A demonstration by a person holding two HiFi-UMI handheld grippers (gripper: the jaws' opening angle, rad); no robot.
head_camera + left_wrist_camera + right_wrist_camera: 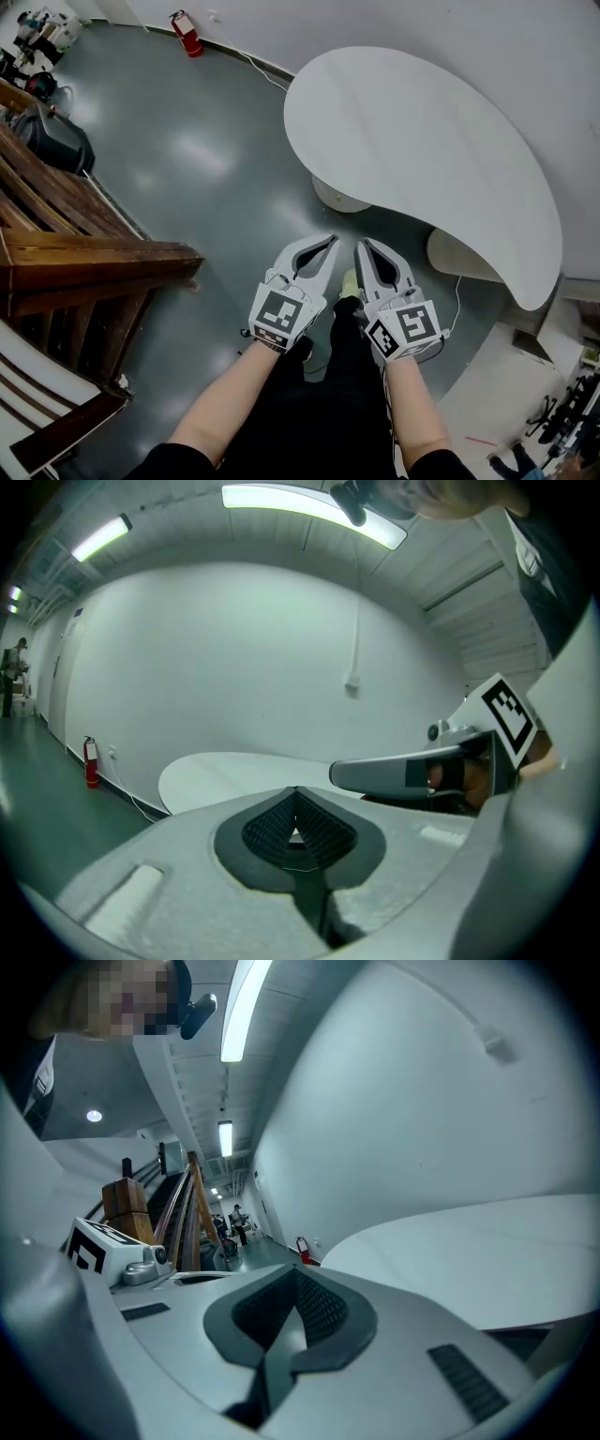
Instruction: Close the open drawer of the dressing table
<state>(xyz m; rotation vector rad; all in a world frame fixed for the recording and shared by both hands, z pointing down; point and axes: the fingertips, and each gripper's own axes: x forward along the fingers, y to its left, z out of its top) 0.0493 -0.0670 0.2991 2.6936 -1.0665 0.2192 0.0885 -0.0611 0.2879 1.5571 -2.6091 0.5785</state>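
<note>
The 2 grippers are side by side over the grey floor (187, 169). The left gripper (328, 242) and right gripper (362, 244) each have their jaws pressed together on nothing. The white curved table (422, 141) stands just ahead, against the wall (394, 28); its drawer cannot be made out.

No actual words, brand names or numbers can be read anywhere, tbh. The only sign-like marks are the black-and-white square code patterns printed on the marker cube of the left gripper (328, 242) and on the marker cube of the right gripper (363, 246). Both are seen just below the big white curved tabletop (422, 141) in the head view, and they're blocky patterns, not letters. Any print on the red fire extinguisher (187, 34), up left of that tabletop, is too small to be made out.
</note>
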